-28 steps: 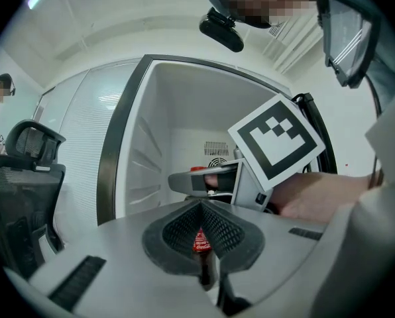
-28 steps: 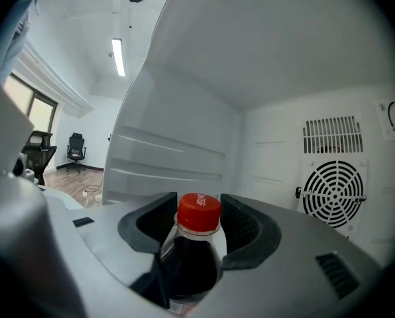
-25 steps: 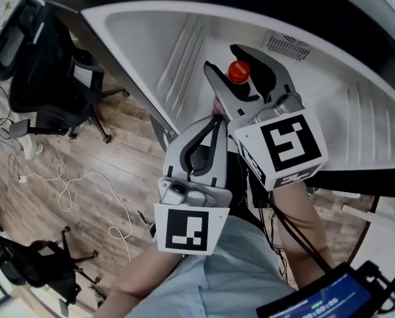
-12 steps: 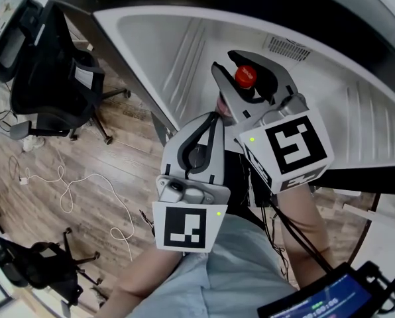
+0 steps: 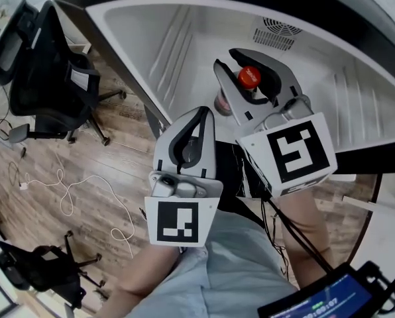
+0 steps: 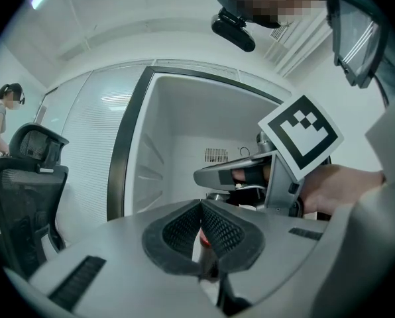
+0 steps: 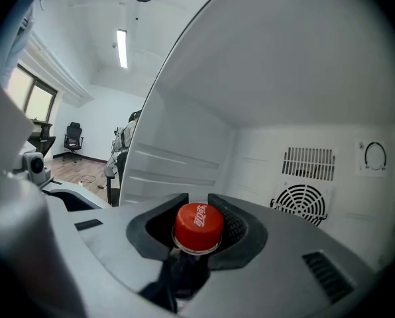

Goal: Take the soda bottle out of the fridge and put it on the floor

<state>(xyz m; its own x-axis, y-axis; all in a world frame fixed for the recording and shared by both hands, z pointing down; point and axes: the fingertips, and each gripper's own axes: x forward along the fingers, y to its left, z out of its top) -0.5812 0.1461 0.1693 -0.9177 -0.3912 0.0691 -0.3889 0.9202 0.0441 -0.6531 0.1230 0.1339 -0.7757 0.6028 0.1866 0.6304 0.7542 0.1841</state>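
Closest to me, my left gripper point(image 5: 201, 114) point(image 6: 201, 212) points level at the mouth of the open fridge point(image 5: 184, 38) point(image 6: 177, 124) point(image 7: 303, 78), its jaws pressed together with nothing between the pads. Just beside it and a little further in, my right gripper point(image 5: 240, 68) point(image 7: 197, 203) has its jaws drawn in narrow; they have just been closing, and they now clamp the neck of the bottle point(image 5: 249, 77) point(image 7: 199, 225) right under its red cap point(image 7: 199, 217). The bottle stands upright in that grip, cap up, inside the white fridge cavity and near its front. The gripper hides its base, so I cannot tell whether it rests on the fridge's bottom or hangs clear. Behind the bottle, on the back wall, sits a slotted vent point(image 5: 277, 32) point(image 7: 309, 163) above a round grille. Out to the left of the fridge, the wood floor point(image 5: 118, 171) carries a loose white cable point(image 5: 71, 191) and a black chair point(image 5: 45, 78) point(image 6: 22, 177). A person point(image 6: 0, 114) stands beyond that chair at the far left of the left gripper view.
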